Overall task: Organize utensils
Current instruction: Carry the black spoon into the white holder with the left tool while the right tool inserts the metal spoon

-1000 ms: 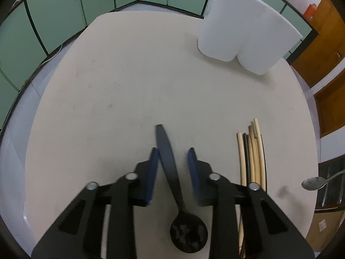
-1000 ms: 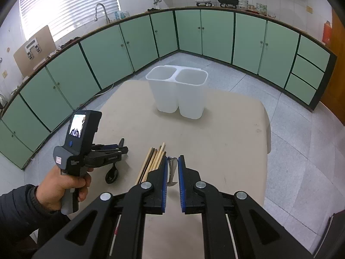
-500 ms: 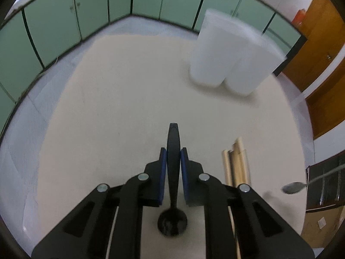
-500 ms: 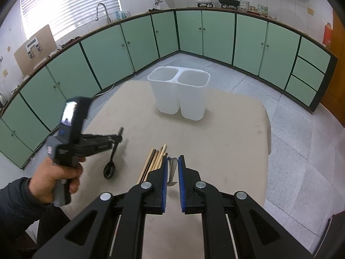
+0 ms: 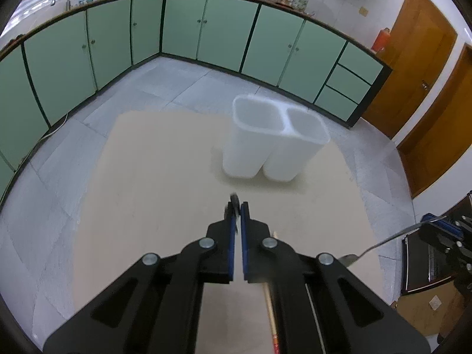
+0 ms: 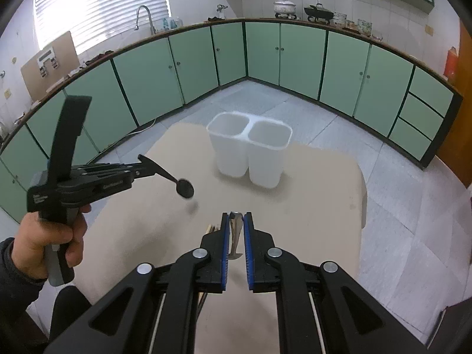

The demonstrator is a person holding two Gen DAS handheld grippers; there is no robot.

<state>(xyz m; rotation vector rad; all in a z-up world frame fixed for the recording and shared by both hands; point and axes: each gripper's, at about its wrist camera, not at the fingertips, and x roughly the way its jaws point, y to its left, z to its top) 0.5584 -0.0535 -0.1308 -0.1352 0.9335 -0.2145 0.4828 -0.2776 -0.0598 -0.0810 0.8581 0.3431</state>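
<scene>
My left gripper [image 5: 236, 210] is shut on a black spoon [image 5: 235, 200]; the right wrist view shows the left gripper [image 6: 141, 168] holding the spoon [image 6: 177, 183] in the air above the beige table [image 6: 324, 194], bowl hanging down. My right gripper [image 6: 236, 217] is shut on a silver spoon [image 6: 235, 230]; the left wrist view shows the silver spoon [image 5: 383, 243] raised at the right. A white two-compartment holder [image 6: 250, 153] stands at the table's far side, also in the left wrist view [image 5: 274, 141]. Wooden chopsticks [image 5: 270, 301] lie on the table below the grippers.
Green cabinets [image 6: 191, 65] line the walls around the table. A wooden door [image 5: 421, 67] is at the right. The table's right edge [image 6: 362, 194] drops to a tiled floor.
My left gripper shut on the black spoon, lifted it off the table and tilted up toward the holder. My right gripper kept hold of the silver spoon and stayed nearly still.
</scene>
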